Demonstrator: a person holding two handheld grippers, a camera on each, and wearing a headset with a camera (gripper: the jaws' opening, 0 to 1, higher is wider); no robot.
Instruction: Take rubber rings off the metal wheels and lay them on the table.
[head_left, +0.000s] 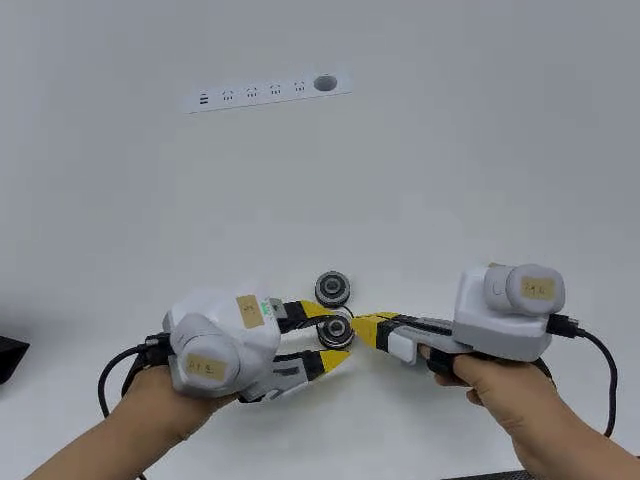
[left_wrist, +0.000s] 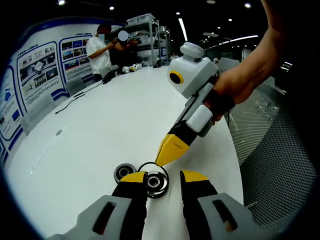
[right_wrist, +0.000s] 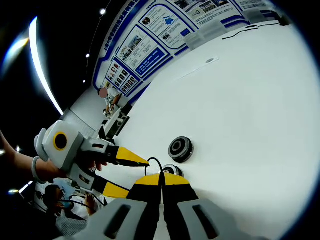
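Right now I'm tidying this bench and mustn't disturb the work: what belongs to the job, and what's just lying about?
Job: rubber ring, pinched by the right gripper; near wheel, between the open jaws of the left gripper; far wheel.
Lying about: power strip; dark object at the left edge of the table.

On the white table (head_left: 450, 180), two metal wheels sit low and centre in the frame: a far wheel (head_left: 333, 288) and, just below it, a near wheel (head_left: 336, 331). From lower left, the left gripper (head_left: 331, 337) has its yellow jaws spread to either side of the near wheel. From lower right, the right gripper (head_left: 362, 328) has its closed tips at that wheel's edge. A white power strip (head_left: 267, 91) lies at upper centre.
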